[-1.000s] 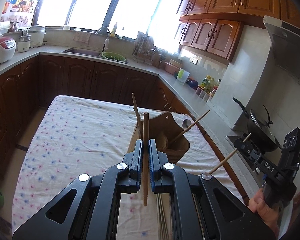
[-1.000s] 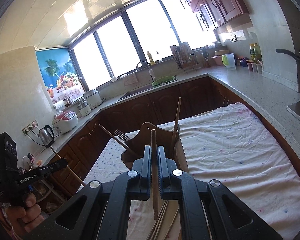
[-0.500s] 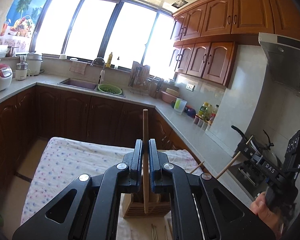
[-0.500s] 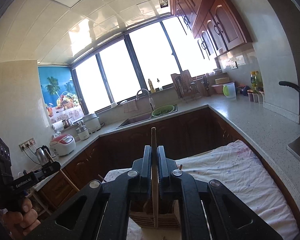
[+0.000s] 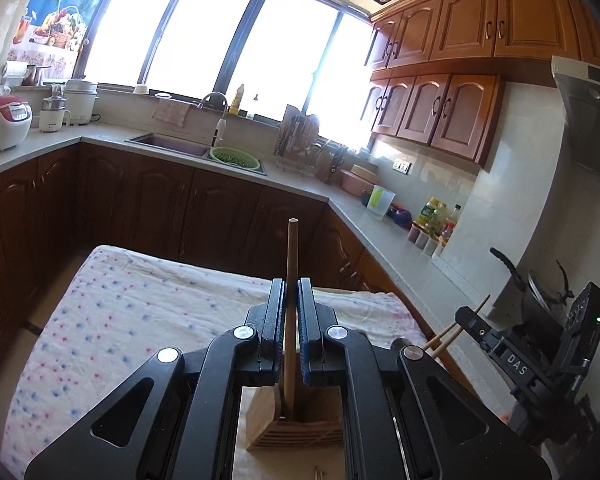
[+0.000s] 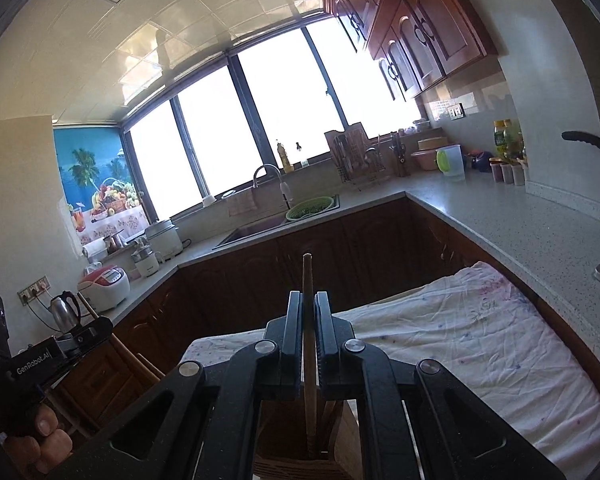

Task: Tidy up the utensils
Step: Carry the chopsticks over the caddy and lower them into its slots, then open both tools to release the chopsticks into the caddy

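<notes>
My left gripper (image 5: 291, 292) is shut on a wooden chopstick (image 5: 291, 264) held upright, its lower end down in the wooden utensil holder (image 5: 300, 426) on the table. My right gripper (image 6: 308, 304) is shut on another wooden chopstick (image 6: 307, 276), also upright, its lower end inside the wooden holder (image 6: 300, 462) below the jaws. The right gripper also shows at the right of the left wrist view (image 5: 466, 314) with its chopstick (image 5: 450, 332). The left gripper shows at the left of the right wrist view (image 6: 100, 326).
The table wears a white floral cloth (image 5: 140, 304). Loose chopstick tips (image 5: 319, 472) lie near the front edge. A counter (image 6: 520, 216) with sink, green colander (image 5: 234, 157), bottles and a black wok (image 5: 540, 300) runs around behind and to the right.
Both grippers have tilted up and moved over the holder, so it now sits beneath the jaws. The lower ends of both chopsticks have gone down into it.
</notes>
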A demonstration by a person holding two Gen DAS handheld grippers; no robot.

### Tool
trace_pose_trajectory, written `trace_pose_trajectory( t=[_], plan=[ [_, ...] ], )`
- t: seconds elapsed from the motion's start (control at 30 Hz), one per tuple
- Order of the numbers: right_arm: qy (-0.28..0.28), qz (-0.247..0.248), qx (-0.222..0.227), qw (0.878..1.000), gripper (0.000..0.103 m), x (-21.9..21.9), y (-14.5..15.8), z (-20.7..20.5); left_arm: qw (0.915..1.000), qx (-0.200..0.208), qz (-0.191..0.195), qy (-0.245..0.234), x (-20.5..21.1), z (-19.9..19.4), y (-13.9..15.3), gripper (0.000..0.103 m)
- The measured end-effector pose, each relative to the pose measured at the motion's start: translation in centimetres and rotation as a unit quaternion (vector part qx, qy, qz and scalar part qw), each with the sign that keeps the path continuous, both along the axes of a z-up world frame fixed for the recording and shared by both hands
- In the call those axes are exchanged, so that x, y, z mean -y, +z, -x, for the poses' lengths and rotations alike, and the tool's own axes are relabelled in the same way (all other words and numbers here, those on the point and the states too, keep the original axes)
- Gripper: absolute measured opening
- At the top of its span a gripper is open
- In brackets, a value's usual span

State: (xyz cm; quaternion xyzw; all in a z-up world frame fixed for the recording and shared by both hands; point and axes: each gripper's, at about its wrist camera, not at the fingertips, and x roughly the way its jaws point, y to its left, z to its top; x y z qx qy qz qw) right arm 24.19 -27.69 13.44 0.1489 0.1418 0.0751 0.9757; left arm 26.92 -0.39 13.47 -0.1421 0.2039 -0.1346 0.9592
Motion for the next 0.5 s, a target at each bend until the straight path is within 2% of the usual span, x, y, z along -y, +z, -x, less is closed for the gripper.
trace_pose_trajectory(
  t=[0.23, 0.5],
  plan=[
    [-0.001, 0.001, -0.04, 0.999, 0.006, -0.1, -3.5, -0.9, 0.9993, -0.035, -0.011, -0.008, 0.7, -0.7, -3.5, 0.006],
    [-0.002, 0.002, -0.049, 0.999, 0.006, 0.2, -3.5, -1.1, 0.9987, -0.046, -0.019, -0.014, 1.5, -1.1, -4.0, 0.006]
  ],
)
